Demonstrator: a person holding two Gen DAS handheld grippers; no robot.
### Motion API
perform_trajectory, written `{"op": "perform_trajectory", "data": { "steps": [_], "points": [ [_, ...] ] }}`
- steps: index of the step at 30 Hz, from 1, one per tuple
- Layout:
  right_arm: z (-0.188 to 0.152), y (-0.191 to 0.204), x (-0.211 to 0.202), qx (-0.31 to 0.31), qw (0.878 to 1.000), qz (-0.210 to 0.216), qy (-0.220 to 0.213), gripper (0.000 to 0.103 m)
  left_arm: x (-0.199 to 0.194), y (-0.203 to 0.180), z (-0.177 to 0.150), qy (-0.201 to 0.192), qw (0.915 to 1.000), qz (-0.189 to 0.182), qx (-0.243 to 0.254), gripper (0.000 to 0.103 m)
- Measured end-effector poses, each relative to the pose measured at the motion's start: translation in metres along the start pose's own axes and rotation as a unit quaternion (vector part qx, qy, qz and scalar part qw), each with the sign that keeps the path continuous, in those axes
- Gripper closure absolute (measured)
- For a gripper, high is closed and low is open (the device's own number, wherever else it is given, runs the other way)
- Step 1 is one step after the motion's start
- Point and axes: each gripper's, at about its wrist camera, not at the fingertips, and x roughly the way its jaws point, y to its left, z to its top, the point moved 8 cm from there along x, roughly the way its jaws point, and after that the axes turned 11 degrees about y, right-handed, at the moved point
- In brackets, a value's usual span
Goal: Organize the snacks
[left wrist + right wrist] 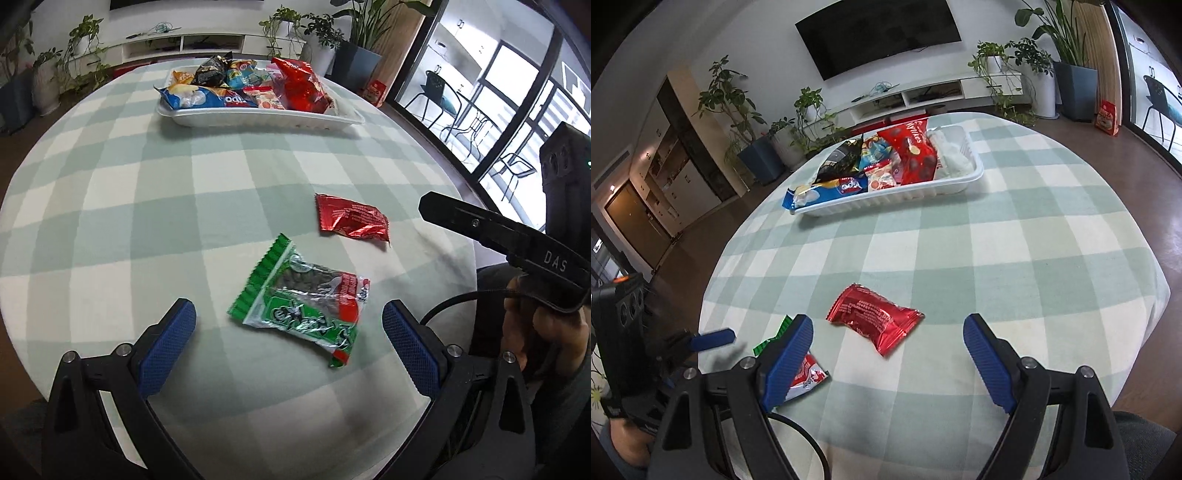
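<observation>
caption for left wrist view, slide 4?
Open left gripper above green snack packet; red packet beside it, filled white tray beyond.

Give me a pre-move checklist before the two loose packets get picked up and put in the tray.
1. Left gripper open, nothing held: ok.
2. Right gripper open, nothing held: ok.
3. Green packet lies flat ahead of the left gripper, between its fingers' line: ok.
4. Red packet lies ahead of the right gripper, free of the green one: ok.
5. White tray has bare space at its right end: ok.
6. Both grippers work close together; enough room between them: cannot tell.
</observation>
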Motion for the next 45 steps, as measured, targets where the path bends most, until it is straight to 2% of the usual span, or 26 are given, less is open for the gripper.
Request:
{"op": "perform_trajectory", "data": {
  "steps": [3,5,9,12,13,14,16,19,23,27,28,29,33,37,38,40,45],
  "points": [
    [-0.002,-0.002,-0.001,0.003,1.000,-0.002,0.003,0.017,0.019,-0.012,0.003,0.019,0.9997,0.018,0.002,0.001],
    [-0.003,-0.004,-0.001,0.004,1.000,-0.002,0.004,0.017,0.023,-0.013,0.005,0.011,0.9993,0.035,0.000,0.001],
    [-0.003,-0.006,-0.001,-0.002,1.000,-0.010,0.011,0.017,0.026,-0.012,0.011,0.007,0.9995,0.031,0.003,0.003],
    [0.001,-0.001,-0.001,-0.025,0.999,-0.018,0.020,0.017,0.027,-0.017,0.013,0.009,0.9990,0.039,0.022,0.022],
    [0.003,0.001,-0.002,-0.035,0.999,-0.019,0.022,0.017,0.027,-0.020,0.015,0.012,0.9990,0.032,0.031,0.033],
    [0.005,0.004,-0.002,-0.045,0.998,-0.021,0.024,0.017,0.026,-0.022,0.016,0.012,0.9988,0.031,0.036,0.054],
    [0.007,0.008,-0.001,-0.067,0.997,-0.026,0.034,0.017,0.027,-0.023,0.021,0.018,0.9986,0.026,0.042,0.066],
    [0.010,0.008,0.001,-0.091,0.994,-0.044,0.053,0.017,0.032,-0.024,0.028,0.030,0.9982,0.022,0.048,0.065],
    [0.013,-0.003,-0.003,-0.085,0.993,-0.056,0.063,0.017,0.030,-0.027,0.027,0.035,0.9988,0.008,0.032,0.063],
    [0.006,-0.006,-0.001,-0.096,0.990,-0.061,0.079,0.017,0.031,-0.037,0.021,0.037,0.9978,0.007,0.054,0.062],
    [0.004,-0.006,0.002,-0.098,0.990,-0.061,0.083,0.017,0.031,-0.039,0.021,0.036,0.9975,0.005,0.061,0.064],
    [0.003,-0.006,0.004,-0.101,0.989,-0.062,0.088,0.017,0.030,-0.041,0.021,0.036,0.9972,-0.002,0.066,0.076],
    [0.004,-0.004,0.005,-0.106,0.988,-0.065,0.090,0.018,0.031,-0.046,0.017,0.045,0.9941,-0.015,0.098,0.083],
    [0.007,-0.002,0.003,-0.113,0.987,-0.071,0.085,0.019,0.027,-0.050,0.010,0.049,0.9901,-0.013,0.131,0.084],
    [0.008,-0.002,0.002,-0.113,0.987,-0.071,0.084,0.021,0.025,-0.048,0.009,0.048,0.9902,-0.017,0.130,0.087],
    [0.008,-0.003,0.002,-0.113,0.987,-0.073,0.084,0.022,0.018,-0.041,0.008,0.039,0.9916,-0.023,0.121,0.103],
    [0.009,-0.005,0.006,-0.112,0.987,-0.078,0.089,0.022,0.012,-0.024,0.002,0.041,0.9927,-0.031,0.109,0.103]
  ]
}}
